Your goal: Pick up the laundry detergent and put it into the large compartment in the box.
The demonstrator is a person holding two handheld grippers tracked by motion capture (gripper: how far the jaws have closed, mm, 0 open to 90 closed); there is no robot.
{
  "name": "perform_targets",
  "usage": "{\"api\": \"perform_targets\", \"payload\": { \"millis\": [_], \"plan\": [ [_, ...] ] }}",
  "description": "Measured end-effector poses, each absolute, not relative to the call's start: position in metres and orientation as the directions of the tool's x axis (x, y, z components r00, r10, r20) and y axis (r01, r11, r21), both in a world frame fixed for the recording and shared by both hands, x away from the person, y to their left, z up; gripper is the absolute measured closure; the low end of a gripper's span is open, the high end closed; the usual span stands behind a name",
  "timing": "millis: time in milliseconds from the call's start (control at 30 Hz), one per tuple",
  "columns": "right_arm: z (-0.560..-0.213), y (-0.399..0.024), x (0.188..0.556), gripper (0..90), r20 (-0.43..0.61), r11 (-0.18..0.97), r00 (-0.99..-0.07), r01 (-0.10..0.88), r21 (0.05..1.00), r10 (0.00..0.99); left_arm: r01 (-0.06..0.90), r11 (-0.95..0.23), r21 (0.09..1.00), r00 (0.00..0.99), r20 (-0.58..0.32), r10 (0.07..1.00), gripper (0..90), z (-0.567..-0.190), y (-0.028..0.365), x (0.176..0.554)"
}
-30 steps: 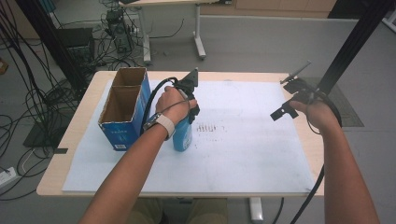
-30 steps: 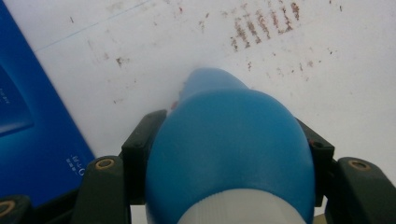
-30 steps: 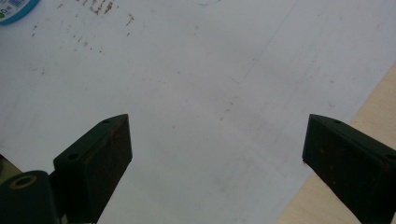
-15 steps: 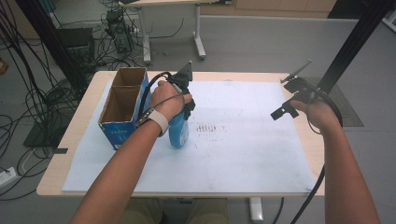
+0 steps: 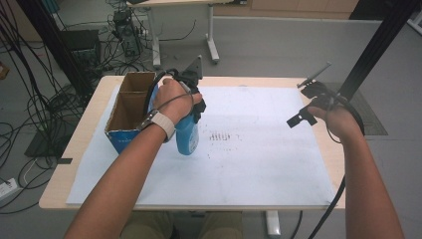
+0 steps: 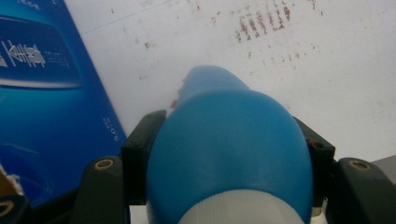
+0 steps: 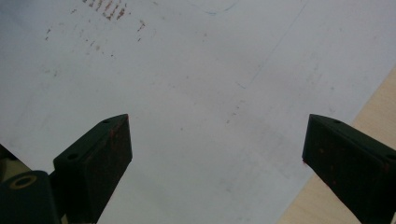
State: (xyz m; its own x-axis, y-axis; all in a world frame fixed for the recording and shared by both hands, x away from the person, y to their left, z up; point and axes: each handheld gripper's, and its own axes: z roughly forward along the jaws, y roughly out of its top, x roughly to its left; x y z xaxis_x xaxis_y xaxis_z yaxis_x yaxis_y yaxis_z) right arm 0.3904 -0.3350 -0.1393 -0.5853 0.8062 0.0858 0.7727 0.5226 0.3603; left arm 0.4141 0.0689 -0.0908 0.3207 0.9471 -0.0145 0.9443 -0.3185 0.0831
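Blue plastic fills the grip of the left hand-held gripper (image 6: pixel 229 154): its two black jaws are clamped on the sides of a blue bottle (image 5: pixel 187 135) just below the white ribbed cap, as the left gripper view shows from close up. In the high view the bottle hangs bottom-down from that gripper, tilted slightly, over the white sheet (image 5: pixel 249 164) that covers the wooden table (image 5: pixel 74 164), and just beside the open cardboard box (image 5: pixel 130 110) with its blue outer wall. Compared with a second ago, the left hand (image 5: pixel 174 99) has risen and drawn toward the box, so the bottle, which then stood lower and nearer the faint reddish marks (image 5: pixel 221 137) on the sheet, now sits higher and closer to the box wall; whether its bottom still touches the sheet cannot be told. The box has kept its place at the left part of the table. The right hand-held gripper (image 7: pixel 215 154) hovers over the far right part of the sheet near the table's edge, as before, with its jaws wide apart and nothing between them; the right hand (image 5: pixel 338 119) has hardly shifted.
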Motion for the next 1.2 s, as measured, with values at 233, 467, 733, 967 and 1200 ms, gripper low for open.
{"api": "perform_targets", "payload": {
  "millis": [233,467,733,967,1200],
  "plan": [
    [-0.14,-0.337,0.387,8.1,0.086,0.519,-0.582,0.774,0.363,0.809,0.946,-0.31,0.092,0.312,-0.005,0.95,38.9,-0.074,0.066,0.409],
    [-0.138,-0.338,0.386,8.1,0.085,0.519,-0.583,0.773,0.364,0.808,0.945,-0.31,0.107,0.312,-0.008,0.95,38.9,-0.057,0.066,0.403],
    [-0.135,-0.34,0.382,8.1,0.084,0.518,-0.582,0.772,0.369,0.809,0.943,-0.308,0.123,0.31,0.003,0.951,38.8,-0.035,0.063,0.396],
    [-0.136,-0.337,0.381,8.2,0.084,0.522,-0.586,0.77,0.366,0.806,0.944,-0.305,0.124,0.307,0.001,0.952,38.8,-0.027,0.061,0.393],
    [-0.134,-0.338,0.38,8.1,0.081,0.524,-0.588,0.769,0.366,0.805,0.948,-0.295,0.118,0.297,0.002,0.955,38.8,-0.021,0.062,0.392]
  ]
}}
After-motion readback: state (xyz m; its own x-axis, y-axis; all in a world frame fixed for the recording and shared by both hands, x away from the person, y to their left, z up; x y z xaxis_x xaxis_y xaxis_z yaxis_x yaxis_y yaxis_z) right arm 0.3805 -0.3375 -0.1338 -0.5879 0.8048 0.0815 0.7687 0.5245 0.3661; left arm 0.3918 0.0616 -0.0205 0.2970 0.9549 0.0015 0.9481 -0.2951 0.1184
